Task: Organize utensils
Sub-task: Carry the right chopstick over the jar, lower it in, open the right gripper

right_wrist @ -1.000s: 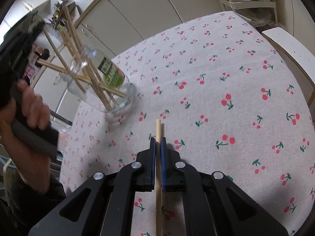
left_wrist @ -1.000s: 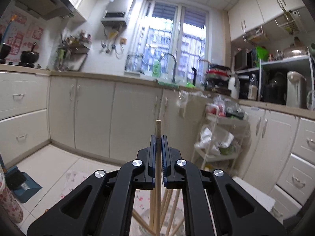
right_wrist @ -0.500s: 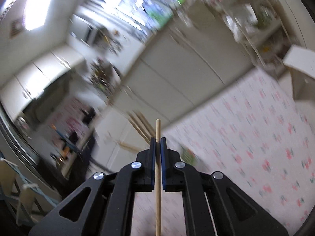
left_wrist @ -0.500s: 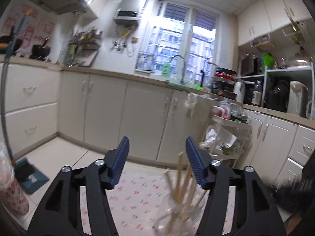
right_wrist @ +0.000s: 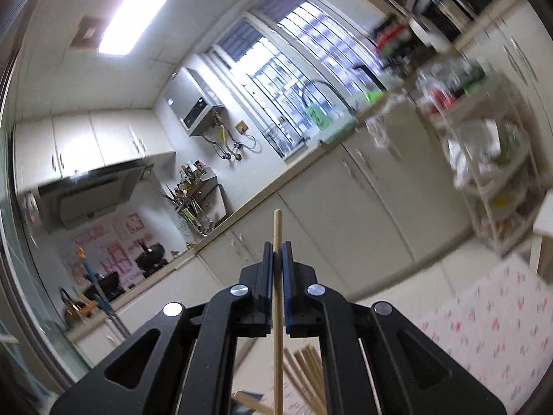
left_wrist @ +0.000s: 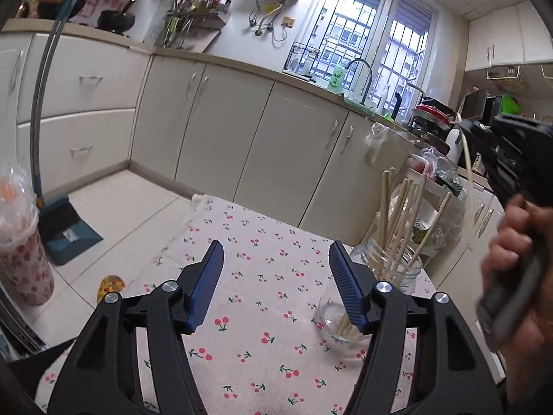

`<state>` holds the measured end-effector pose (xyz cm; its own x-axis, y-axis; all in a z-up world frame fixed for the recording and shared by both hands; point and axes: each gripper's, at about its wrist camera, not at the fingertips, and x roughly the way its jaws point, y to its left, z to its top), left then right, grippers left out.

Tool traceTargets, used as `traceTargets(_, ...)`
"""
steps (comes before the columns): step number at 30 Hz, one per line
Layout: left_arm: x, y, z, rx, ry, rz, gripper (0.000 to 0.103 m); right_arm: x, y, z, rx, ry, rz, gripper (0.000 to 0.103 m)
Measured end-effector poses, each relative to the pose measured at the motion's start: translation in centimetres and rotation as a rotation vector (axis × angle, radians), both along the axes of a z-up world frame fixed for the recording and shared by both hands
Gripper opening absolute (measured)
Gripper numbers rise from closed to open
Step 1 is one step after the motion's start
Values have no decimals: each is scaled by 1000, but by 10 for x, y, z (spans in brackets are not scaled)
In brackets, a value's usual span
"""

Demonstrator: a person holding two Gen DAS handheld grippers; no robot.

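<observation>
My left gripper (left_wrist: 274,273) is open and empty above the cherry-print tablecloth (left_wrist: 255,276). A clear glass jar (left_wrist: 397,269) holding several wooden chopsticks (left_wrist: 401,214) stands on the cloth just right of it. My right gripper (right_wrist: 274,263) is shut on one wooden chopstick (right_wrist: 277,314), held upright above the jar's chopstick tops (right_wrist: 304,377). In the left wrist view the right gripper (left_wrist: 511,152) shows at the far right, above the jar, with its chopstick (left_wrist: 466,159).
A plastic cup with a domed lid (left_wrist: 20,238) stands at the left. A dustpan (left_wrist: 65,228) and broom handle (left_wrist: 41,97) lean on the floor. Kitchen cabinets (left_wrist: 262,138) run behind the table. A shelf cart (right_wrist: 490,176) stands at the right.
My left gripper opened, let go of its chopstick into the jar and pulled back. My right gripper swung up from the tablecloth with its chopstick and now holds it over the jar.
</observation>
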<state>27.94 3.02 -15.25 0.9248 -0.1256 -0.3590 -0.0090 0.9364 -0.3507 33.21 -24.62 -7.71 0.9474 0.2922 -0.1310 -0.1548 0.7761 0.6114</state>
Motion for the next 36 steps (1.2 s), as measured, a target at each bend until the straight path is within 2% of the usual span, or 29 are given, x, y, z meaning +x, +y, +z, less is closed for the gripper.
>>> traceTargets(3,2,3,-7,-22,11,-6,60,9,13,-4,-80,-25,-31,6)
traceTargets(8,4,5,-13,-56,23,-24,60,20,23,-17,-149,-33,-63,6)
traceTargets(20,8,7,-18,-95,43,-55,60,22,36,-52,-221,25,-62,6)
traceTargets(27,10,4,-18,-84,44,-56,61,-1,39,-61,-267,44,-14,6)
traceTargets(33,11,1,-17,-68,55,-53,65,-27,41,-58,-336,47,24,6)
traceTargets(36,10,-3,-15,-47,72,-64,66,-34,37,-58,-337,73,35,6)
